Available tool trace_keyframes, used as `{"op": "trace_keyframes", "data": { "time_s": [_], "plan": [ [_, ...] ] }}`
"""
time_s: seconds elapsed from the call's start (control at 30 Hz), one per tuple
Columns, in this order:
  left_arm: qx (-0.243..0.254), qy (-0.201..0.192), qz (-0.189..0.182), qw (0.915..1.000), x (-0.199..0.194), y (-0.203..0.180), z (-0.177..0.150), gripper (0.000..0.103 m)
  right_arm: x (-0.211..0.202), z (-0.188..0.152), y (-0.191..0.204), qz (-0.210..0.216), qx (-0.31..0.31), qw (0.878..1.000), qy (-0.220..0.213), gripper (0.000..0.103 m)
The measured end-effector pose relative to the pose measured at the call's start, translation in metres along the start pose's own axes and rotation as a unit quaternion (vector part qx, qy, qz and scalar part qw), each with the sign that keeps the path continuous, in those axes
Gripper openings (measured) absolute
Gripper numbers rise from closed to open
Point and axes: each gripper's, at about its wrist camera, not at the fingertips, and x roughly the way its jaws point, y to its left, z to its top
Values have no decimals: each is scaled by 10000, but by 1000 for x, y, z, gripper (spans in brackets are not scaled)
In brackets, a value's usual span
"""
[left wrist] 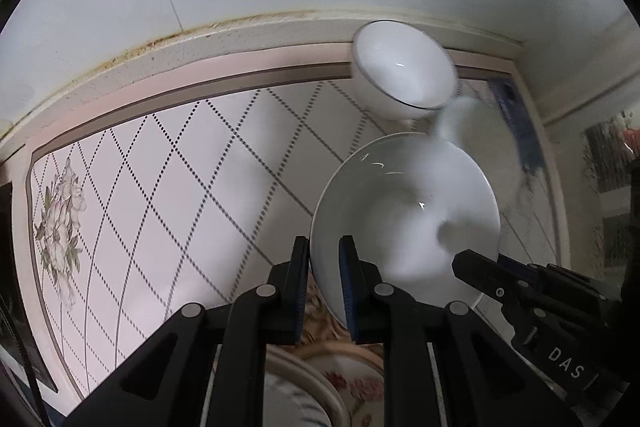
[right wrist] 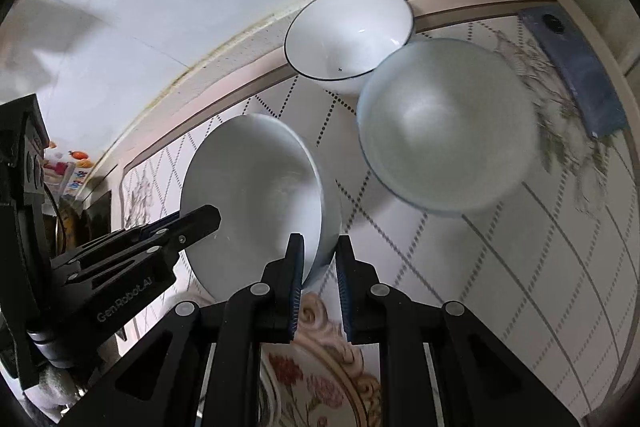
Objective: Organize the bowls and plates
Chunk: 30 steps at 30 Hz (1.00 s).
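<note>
Both grippers, left (left wrist: 324,247) and right (right wrist: 319,245), pinch opposite rims of one white bowl (right wrist: 256,195); two more bowls (right wrist: 446,127) beyond the fingertips, tablecloth (left wrist: 168,195) bare leftward.

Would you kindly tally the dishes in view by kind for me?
White bowls: 3
Floral plates: 1
Total: 4
</note>
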Motion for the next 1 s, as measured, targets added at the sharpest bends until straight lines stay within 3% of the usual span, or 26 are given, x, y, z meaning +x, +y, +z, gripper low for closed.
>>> {"op": "trace_keyframes", "data": {
  "time_s": [0.2, 0.5, 0.73, 1.0],
  "plan": [
    [333, -170, -79, 9993, -24, -35, -27, 13, -46, -41, -12, -13, -32, 9999, -138, 18],
    [658, 19, -337, 9973, -20, -78, -76, 13, -92, -113, -56, -176, 125, 9997, -128, 18],
    [831, 164, -392, 9956, 3, -97, -98, 13, -81, -153, -92, -249, 452, 9987, 41, 18],
    [882, 339, -260, 9952, 32, -101, -106, 13, -54, -164, -113, -340, 612, 9974, 152, 18]
  ]
}}
